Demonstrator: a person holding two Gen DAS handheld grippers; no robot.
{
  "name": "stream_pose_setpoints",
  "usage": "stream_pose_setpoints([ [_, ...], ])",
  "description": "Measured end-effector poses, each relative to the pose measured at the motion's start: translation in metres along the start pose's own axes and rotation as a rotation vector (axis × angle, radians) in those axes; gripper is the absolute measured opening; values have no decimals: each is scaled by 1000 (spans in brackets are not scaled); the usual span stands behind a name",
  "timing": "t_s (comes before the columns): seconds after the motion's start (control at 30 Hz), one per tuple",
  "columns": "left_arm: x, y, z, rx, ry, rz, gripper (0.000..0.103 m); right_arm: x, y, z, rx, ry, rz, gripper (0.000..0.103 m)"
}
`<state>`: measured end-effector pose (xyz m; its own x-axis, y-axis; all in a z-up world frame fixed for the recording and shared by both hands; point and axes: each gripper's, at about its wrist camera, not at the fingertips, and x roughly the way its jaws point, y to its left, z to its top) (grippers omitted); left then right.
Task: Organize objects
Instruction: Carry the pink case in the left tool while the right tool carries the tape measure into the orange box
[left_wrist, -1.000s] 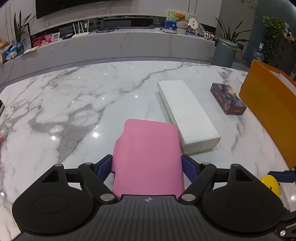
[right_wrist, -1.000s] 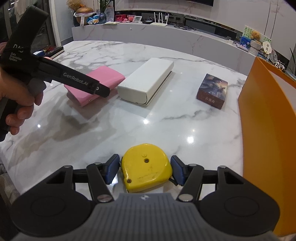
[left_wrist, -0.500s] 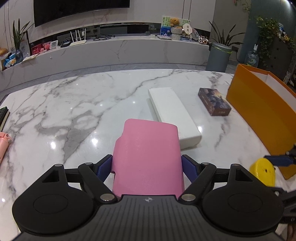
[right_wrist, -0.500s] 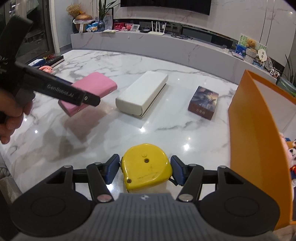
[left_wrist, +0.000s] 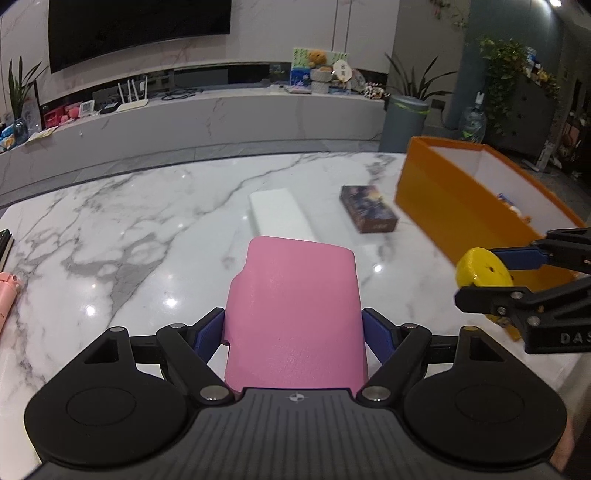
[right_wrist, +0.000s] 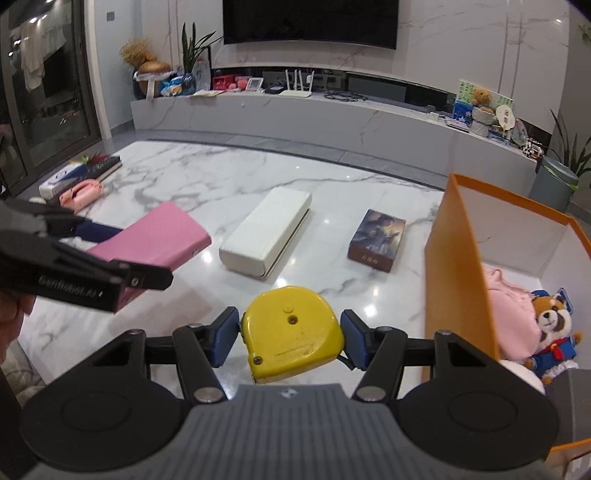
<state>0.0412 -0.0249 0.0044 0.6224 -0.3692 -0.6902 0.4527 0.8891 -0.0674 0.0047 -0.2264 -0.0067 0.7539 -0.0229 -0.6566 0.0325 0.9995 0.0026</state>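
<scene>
Two wrist fisheyes angled down along their fingers; shared marble table (left_wrist: 140, 221) and orange box (right_wrist: 458, 266)

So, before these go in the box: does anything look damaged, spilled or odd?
Nothing spilled or broken. The yellow tape measure in the right gripper is scuffed and grimy, which looks like wear only. The pink case in the left gripper looks intact.

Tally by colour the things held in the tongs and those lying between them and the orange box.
Pink: 1, the case in the left tongs
Yellow: 1, the tape measure in the right tongs
White: 1, the long box
Dark: 1, the printed box
Total: 4
</scene>
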Motion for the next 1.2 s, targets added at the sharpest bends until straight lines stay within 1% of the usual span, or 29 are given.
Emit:
stream_pose_setpoints([
  [0.1,-8,-10,0,16,-4,-13,91,-11,-3,-1,14,-6,-2,62],
  [0.27,-21,-30,5,63,-21,-44,91,-30,-7,-3,-6,-16,-19,62],
  [0.57,-21,-80,40,145,-78,-123,91,-67,-35,9,-6,-56,-82,62],
  [0.7,-15,-104,55,217,-87,-159,91,-80,-49,12,-11,-65,-112,62],
  [0.9,-2,-132,80,298,-95,-219,91,-93,-74,14,-21,-65,-160,62],
  [1.2,28,-171,110,446,-94,-283,91,-95,-115,18,-19,-39,-219,62],
])
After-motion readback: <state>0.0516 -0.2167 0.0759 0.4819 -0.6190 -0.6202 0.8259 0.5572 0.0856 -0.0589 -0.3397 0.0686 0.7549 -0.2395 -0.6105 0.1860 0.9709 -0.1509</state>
